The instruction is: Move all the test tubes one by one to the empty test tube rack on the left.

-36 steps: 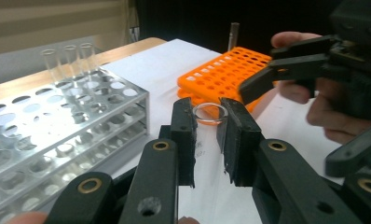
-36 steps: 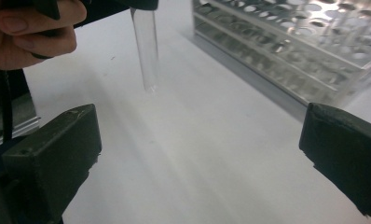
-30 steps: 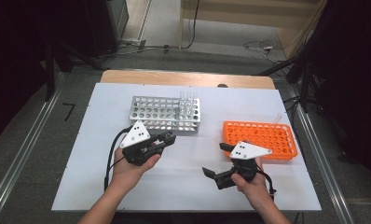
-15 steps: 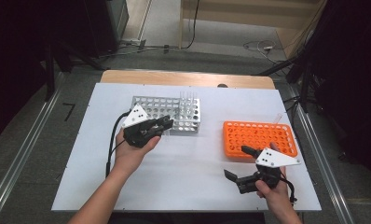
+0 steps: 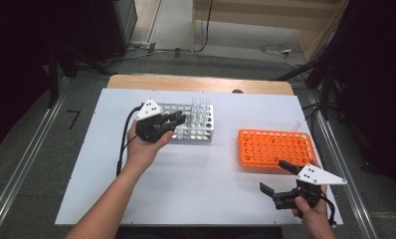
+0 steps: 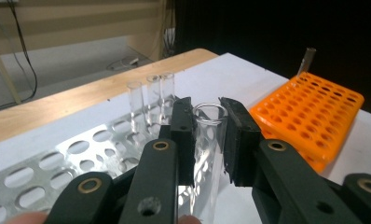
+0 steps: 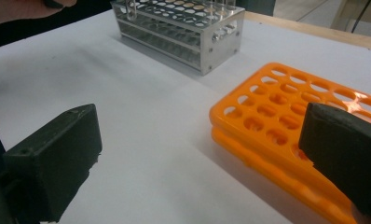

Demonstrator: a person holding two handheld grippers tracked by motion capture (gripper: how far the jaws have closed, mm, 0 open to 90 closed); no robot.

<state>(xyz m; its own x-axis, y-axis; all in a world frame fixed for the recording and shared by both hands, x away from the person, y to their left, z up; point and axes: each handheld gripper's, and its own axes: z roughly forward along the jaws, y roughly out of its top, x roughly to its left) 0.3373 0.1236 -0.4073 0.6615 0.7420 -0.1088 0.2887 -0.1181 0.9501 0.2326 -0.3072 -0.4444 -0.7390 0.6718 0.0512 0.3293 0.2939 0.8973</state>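
1. We see a white table [image 5: 196, 184] from the high view, with a metal tube rack [image 5: 193, 130] toward its far left-centre and an orange tube rack [image 5: 275, 148] to the right, the two well apart
2. We find the left gripper [image 5: 178, 118] over the near left part of the metal rack, held in the person's left hand [image 5: 142, 149], with its cable trailing down along the forearm
3. In the left gripper view, we see the left gripper [image 6: 207, 135] with its jaws pressed against both sides of a clear glass tube [image 6: 207, 154], which stands upright between them with its open rim just above the jaw tips
4. We make out three more clear tubes [image 6: 148, 100] standing upright in the metal rack [image 6: 58, 163] beyond the held tube, and the orange rack [image 6: 314, 112] farther off to the right with one tube [image 6: 307, 58] tilted at its far edge
5. We see the right gripper [image 5: 275, 178] near the table's front right corner, just in front of the orange rack, held in the right hand [image 5: 313, 214]
6. In the right gripper view, the right gripper [image 7: 197, 154] has its jaws spread wide with nothing between them; the orange rack [image 7: 286, 116] lies just behind the right-hand jaw and the metal rack [image 7: 183, 32] stands farther back
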